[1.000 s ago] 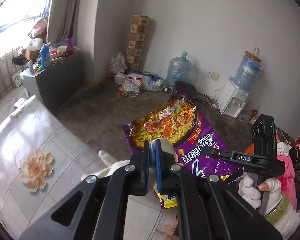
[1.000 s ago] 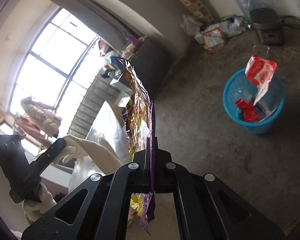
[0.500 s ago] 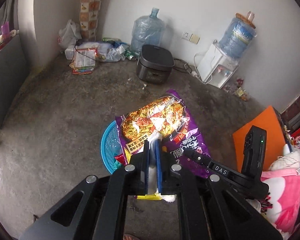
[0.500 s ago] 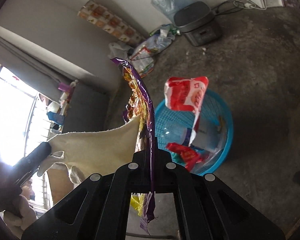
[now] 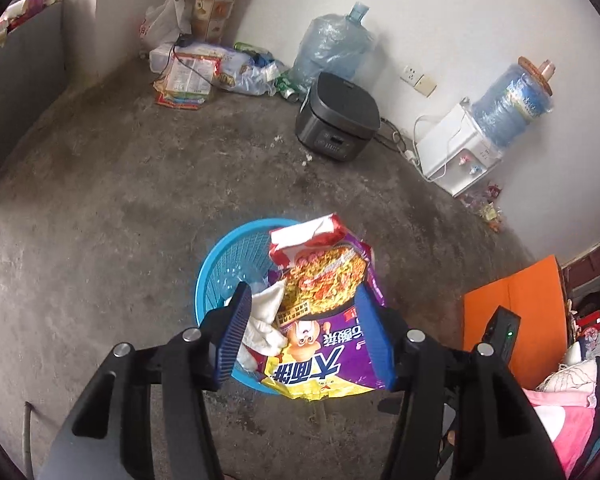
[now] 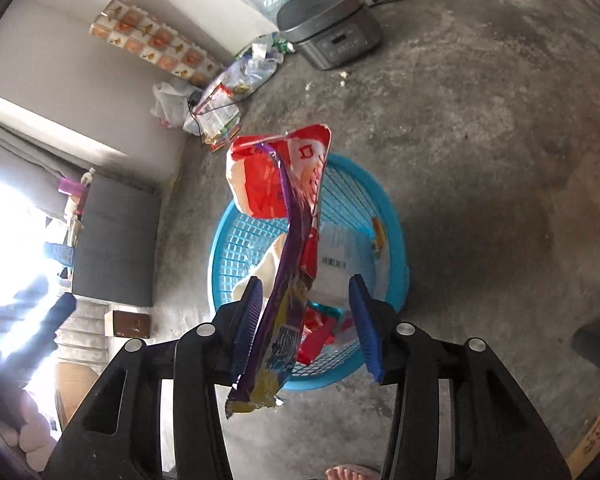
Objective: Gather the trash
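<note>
over the blue basket (image 5: 220,264), both grippers just opened (purple wrapper (image 5: 324,360) loose between).

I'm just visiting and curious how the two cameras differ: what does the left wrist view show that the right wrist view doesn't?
Only the left wrist view shows the water dispenser with its blue bottle, the wall socket and the orange board. Only the right wrist view shows the bright window and bare toes at the bottom edge. Both show the blue basket, the purple noodle wrapper between just-opened jaws, the red wrapper and the black rice cooker.
</note>
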The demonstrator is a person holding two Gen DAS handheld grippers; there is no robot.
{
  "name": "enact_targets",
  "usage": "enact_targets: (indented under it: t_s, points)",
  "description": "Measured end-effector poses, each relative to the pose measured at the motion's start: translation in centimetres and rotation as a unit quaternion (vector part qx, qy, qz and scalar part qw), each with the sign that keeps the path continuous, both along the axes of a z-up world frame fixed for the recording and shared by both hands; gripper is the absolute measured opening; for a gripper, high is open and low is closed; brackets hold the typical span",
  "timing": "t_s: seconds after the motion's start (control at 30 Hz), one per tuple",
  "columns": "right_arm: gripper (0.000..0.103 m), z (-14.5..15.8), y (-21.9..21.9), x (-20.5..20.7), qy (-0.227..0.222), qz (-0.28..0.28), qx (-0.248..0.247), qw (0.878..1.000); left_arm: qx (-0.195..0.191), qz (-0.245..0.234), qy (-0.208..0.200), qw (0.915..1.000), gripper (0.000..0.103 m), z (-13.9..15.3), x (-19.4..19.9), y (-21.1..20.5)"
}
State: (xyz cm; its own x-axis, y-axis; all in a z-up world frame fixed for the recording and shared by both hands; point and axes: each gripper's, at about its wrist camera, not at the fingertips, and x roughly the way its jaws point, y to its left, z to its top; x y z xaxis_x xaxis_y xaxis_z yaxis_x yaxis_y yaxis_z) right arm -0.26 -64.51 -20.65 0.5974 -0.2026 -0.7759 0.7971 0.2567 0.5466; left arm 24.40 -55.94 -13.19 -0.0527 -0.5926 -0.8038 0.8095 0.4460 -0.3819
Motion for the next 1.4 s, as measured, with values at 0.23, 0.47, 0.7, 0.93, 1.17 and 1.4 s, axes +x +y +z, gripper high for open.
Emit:
enact_targets:
  t_s: [0.23, 0.47, 0.7, 0.93, 1.17, 1.4]
  points:
    - [0.045, 4.4, 0.8, -0.2, -0.015, 0.007, -0.073, 0.997, -0.060, 0.008, -0.059, 0.9964, 0.063, 9.4, 1.2, 6.6]
    - [0.030, 8.5, 3.9, 1.9, -0.016, 0.078, -0.138, 0.987, -0.075, 0.034, -0.107, 0.9908, 0.071, 15.4, 1.2, 18.9]
    - [0.030, 12.9, 10.5, 2.7, -0.023, 0.169, -0.186, 0.968, -0.104, 0.130, -0.142, 0.9759, 0.084, 18.3, -2.4, 33.7]
    - [0.054, 18.3, 20.8, 2.9, -0.033, 0.289, -0.241, 0.926, -0.088, 0.281, -0.167, 0.9408, 0.097, 18.6, -8.6, 44.9]
    - [0.082, 22.2, 30.9, 1.9, -0.057, 0.370, -0.298, 0.878, -0.035, 0.401, -0.169, 0.8996, 0.097, 17.4, -13.9, 51.9]
    - [0.095, 24.1, 39.0, 0.0, -0.046, 0.408, -0.397, 0.821, 0.047, 0.438, -0.196, 0.8759, 0.097, 16.2, -18.7, 54.1]
